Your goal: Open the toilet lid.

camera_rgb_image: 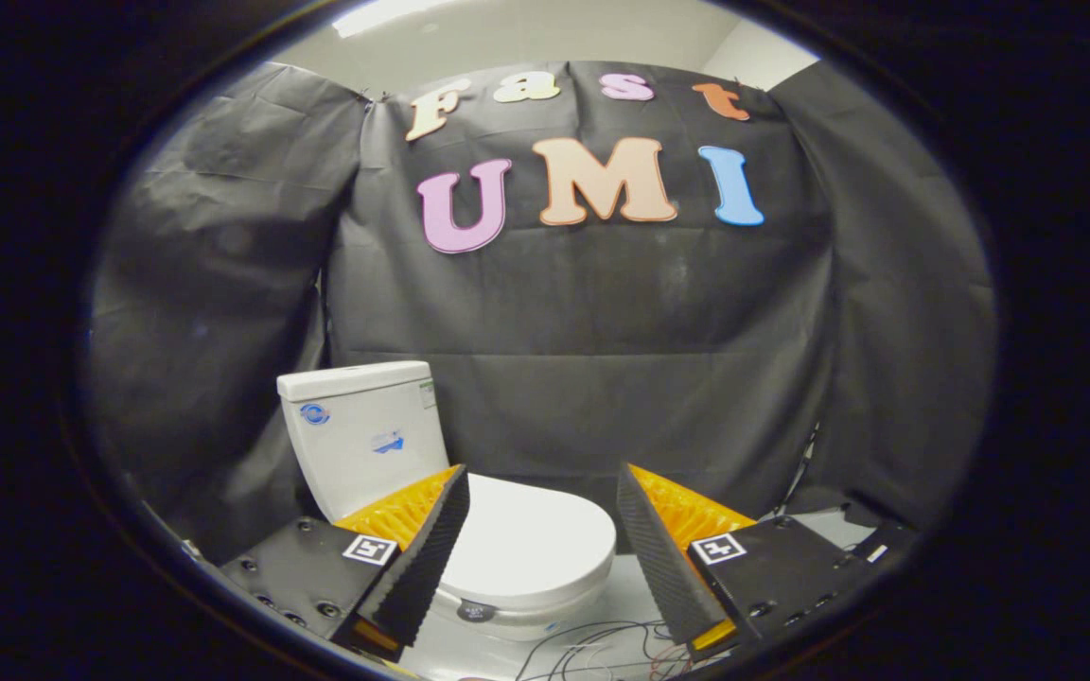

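Note:
A white toilet stands ahead on the floor, with its lid (531, 544) lying flat and closed over the bowl. Its white tank (365, 435) rises behind the lid, beyond my left finger. My gripper (540, 544) is open, the two fingers spread wide and nothing held between them. The lid shows in the gap between the fingers, some way beyond the tips. My left finger (422, 558) covers the lid's left edge. My right finger (659, 558) stands apart from the toilet, to the right of the lid.
Black cloth walls close the booth behind the toilet and on both sides. Loose thin cables (592, 643) lie on the pale floor in front of the bowl. A small dark round part (476, 611) sits at the bowl's front.

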`<control>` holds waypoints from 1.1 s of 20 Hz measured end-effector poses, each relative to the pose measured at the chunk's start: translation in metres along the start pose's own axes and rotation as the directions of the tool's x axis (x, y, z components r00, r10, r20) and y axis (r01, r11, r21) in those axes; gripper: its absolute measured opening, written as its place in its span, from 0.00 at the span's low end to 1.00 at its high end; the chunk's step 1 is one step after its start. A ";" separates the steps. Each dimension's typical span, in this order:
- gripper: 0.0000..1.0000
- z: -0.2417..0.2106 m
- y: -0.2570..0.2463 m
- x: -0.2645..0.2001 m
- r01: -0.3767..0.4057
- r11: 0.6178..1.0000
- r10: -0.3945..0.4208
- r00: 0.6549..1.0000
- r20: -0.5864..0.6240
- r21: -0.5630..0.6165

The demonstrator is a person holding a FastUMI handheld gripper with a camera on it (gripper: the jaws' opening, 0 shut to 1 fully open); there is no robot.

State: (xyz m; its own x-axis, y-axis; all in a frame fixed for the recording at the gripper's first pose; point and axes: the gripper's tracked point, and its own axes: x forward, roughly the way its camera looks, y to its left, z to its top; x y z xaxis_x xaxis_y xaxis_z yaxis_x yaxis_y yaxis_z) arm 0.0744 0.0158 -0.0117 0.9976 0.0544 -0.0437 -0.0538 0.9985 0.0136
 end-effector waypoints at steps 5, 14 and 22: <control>0.96 0.009 0.020 0.031 -0.006 0.997 0.002 0.998 0.056 0.076; 0.93 0.016 0.043 0.055 0.070 0.908 -0.173 0.961 0.217 0.414; 0.93 -0.053 0.046 0.040 0.198 0.734 -0.373 0.917 0.141 0.650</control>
State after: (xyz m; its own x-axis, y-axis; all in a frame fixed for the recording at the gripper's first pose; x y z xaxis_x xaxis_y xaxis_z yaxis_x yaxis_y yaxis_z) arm 0.1097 0.0647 -0.0659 0.9411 -0.3242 0.0961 0.1871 0.7360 0.6507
